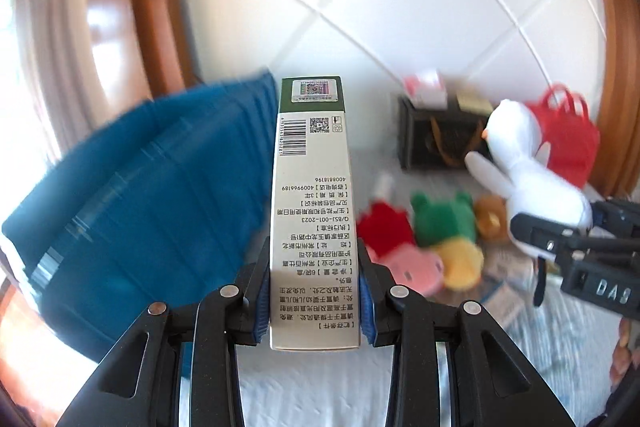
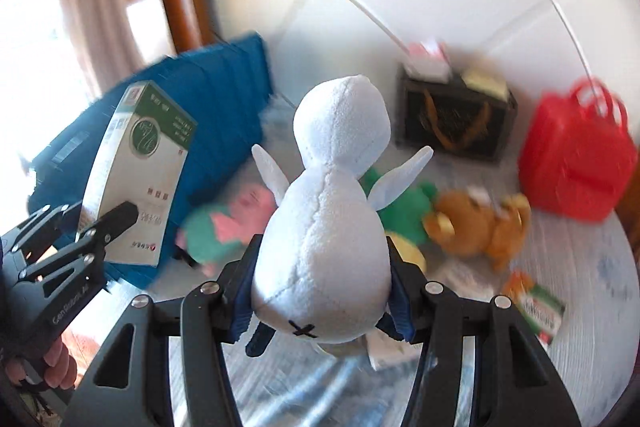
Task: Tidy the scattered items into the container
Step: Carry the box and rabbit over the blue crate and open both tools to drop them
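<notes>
Gripping a tall green-and-white box (image 1: pixel 314 203), the left claw (image 1: pixel 314 301) is pinching it by its lower end between both blue pads, so the box is standing straight out ahead of the fingers. Over on its right, the right claw (image 2: pixel 320 301) is squeezing a white plush bird (image 2: pixel 326 227) by the base, the bird's head pointing away from the claw and its little wings sticking out to either side. Beyond the right claw, a heap of soft toys is lying on the pale bedcover (image 2: pixel 592 287): a brown bear (image 2: pixel 480 227), a green toy (image 2: pixel 404 207) and a pink one (image 2: pixel 248 207). Further ahead, a dark container (image 2: pixel 452 123) is sitting by the wall with a red basket (image 2: pixel 576 163) to its right. A blue pillow (image 1: pixel 160 195) is lying left of the left claw.
</notes>
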Motion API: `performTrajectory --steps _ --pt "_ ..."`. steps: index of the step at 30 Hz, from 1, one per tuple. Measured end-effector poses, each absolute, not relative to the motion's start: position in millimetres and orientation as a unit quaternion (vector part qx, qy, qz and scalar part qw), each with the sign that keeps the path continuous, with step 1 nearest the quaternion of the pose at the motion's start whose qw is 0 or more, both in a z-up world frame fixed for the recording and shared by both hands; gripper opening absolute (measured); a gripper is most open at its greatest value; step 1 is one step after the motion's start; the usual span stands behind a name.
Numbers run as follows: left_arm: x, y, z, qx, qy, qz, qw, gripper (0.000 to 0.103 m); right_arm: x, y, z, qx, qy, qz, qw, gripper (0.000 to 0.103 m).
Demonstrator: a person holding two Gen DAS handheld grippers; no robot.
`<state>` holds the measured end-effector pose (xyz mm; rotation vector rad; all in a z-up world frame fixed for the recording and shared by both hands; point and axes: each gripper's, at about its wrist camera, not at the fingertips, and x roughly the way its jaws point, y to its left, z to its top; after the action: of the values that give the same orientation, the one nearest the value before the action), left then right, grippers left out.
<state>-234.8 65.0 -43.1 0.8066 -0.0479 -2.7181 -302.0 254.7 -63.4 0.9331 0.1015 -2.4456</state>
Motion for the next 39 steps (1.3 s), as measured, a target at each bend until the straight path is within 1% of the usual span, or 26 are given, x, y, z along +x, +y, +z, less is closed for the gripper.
performTrajectory --steps 6,10,12,18,22,26,27,28,29,30,32,39 --pt "-210 -15 14 0.233 -0.029 -0.953 0.193 0.034 -287 173 -2 0.273 0.052 -0.910 0.307 0.054" --pt "-196 -86 31 0.230 -0.034 -0.943 0.237 0.034 -281 98 19 0.247 0.061 -0.905 0.341 0.054" --pt "-190 -125 32 0.239 -0.031 -0.936 0.257 0.034 -280 55 26 0.240 0.068 -0.900 0.358 0.054" --pt "-174 -210 25 0.261 -0.006 -0.922 0.285 0.034 -270 -52 27 0.241 0.093 -0.881 0.396 0.054" --pt "-168 -242 18 0.270 0.002 -0.920 0.286 0.034 -268 -99 22 0.250 0.112 -0.873 0.404 0.054" --pt "-168 -259 7 0.278 0.009 -0.920 0.278 0.035 -271 -124 15 0.261 0.123 -0.871 0.398 0.055" --pt "-169 -260 4 0.279 0.009 -0.920 0.276 0.042 -273 -129 13 0.264 0.126 -0.871 0.395 0.056" --pt "-170 -261 2 0.280 0.009 -0.920 0.275 0.051 -274 -131 11 0.266 0.128 -0.872 0.391 0.058" --pt "-171 -263 2 0.278 0.009 -0.920 0.277 0.073 -275 -131 10 0.269 0.126 -0.873 0.386 0.060" --pt "-171 -263 2 0.272 0.008 -0.920 0.280 0.080 -275 -126 9 0.269 0.125 -0.876 0.380 0.061" --pt "-172 -263 3 0.267 0.007 -0.922 0.279 0.082 -277 -123 10 0.271 0.122 -0.880 0.371 0.061" --pt "-170 -258 2 0.290 0.021 -0.918 0.268 0.083 -274 -104 16 0.274 0.126 -0.884 0.357 0.079"
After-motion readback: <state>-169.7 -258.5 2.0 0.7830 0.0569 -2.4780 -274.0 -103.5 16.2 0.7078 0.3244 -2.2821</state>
